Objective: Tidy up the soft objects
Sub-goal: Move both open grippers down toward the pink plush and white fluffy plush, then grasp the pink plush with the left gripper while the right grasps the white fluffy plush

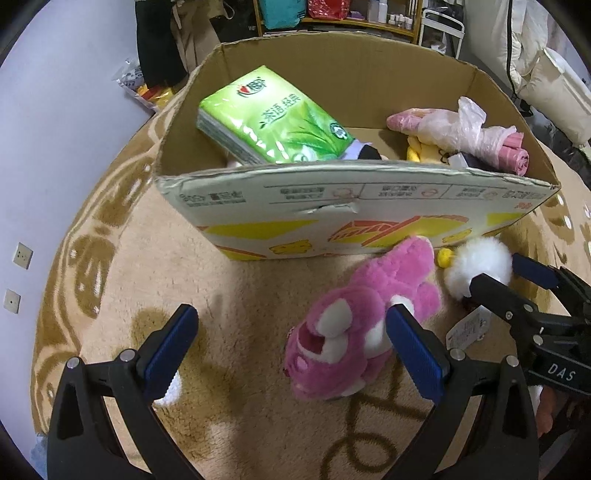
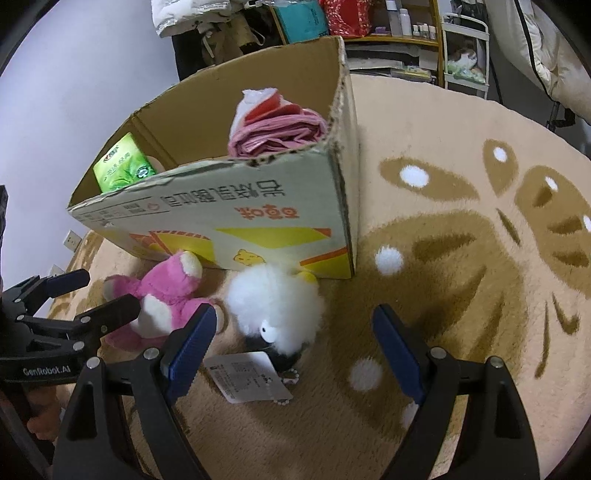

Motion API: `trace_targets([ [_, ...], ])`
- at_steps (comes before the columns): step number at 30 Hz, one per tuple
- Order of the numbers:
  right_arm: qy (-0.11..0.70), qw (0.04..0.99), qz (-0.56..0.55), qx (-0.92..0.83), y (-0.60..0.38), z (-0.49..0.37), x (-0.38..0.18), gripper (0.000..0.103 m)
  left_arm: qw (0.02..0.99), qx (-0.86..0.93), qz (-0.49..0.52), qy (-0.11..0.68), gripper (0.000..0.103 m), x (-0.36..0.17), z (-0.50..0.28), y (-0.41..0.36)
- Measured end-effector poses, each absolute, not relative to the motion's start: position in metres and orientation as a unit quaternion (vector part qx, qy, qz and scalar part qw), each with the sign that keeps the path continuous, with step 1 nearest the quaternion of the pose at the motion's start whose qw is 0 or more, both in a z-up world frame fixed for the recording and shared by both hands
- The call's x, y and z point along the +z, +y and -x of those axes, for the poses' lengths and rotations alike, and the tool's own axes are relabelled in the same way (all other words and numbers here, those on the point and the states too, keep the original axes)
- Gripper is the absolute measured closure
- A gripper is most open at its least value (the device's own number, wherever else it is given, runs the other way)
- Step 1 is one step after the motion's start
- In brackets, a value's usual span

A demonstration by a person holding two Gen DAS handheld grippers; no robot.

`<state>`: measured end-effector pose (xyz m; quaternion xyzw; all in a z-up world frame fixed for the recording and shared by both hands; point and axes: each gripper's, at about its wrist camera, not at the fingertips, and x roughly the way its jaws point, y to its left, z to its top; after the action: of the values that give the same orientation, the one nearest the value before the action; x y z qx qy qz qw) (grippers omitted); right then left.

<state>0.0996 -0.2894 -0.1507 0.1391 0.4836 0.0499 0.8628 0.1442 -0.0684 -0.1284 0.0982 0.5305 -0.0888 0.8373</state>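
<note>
A pink plush bear [image 1: 354,325] lies on the rug in front of a cardboard box [image 1: 332,206]; it also shows in the right wrist view [image 2: 162,295]. A white fluffy toy [image 2: 275,306] with a paper tag [image 2: 247,374] lies beside it, also in the left wrist view [image 1: 478,267]. My left gripper [image 1: 291,343] is open, low over the rug, its right finger against the bear. My right gripper [image 2: 295,350] is open, its jaws on either side of the white toy. The box [image 2: 221,206] holds a green tissue pack [image 1: 273,118] and pink plastic bags [image 1: 465,129].
A beige and brown patterned rug [image 2: 461,258] covers the floor. A pale wall [image 1: 55,147] with sockets is at the left. Shelves with bottles [image 2: 406,26] and hanging clothes stand behind the box. White bedding [image 1: 554,92] is at the far right.
</note>
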Motion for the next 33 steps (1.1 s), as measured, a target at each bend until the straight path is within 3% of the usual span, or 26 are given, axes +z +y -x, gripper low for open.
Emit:
trace_targets([
  [23, 0.506, 0.849, -0.144, 0.043, -0.297, -0.108, -0.167, 0.019, 0.813, -0.131, -0.089, 0.56, 0.002, -0.15, -0.144, -0.09],
  [24, 0.505, 0.85, -0.144, 0.043, -0.297, -0.108, -0.167, 0.021, 0.812, -0.132, -0.09, 0.562, 0.002, -0.151, -0.145, -0.091],
  [28, 0.499, 0.852, -0.149, 0.054, -0.297, -0.109, -0.164, 0.045, 0.806, -0.137, -0.102, 0.566, 0.002, -0.155, -0.15, -0.095],
  [33, 0.503, 0.849, -0.145, 0.074, -0.289, -0.111, -0.165, 0.063, 0.799, -0.142, -0.124, 0.57, 0.002, -0.165, -0.151, -0.105],
])
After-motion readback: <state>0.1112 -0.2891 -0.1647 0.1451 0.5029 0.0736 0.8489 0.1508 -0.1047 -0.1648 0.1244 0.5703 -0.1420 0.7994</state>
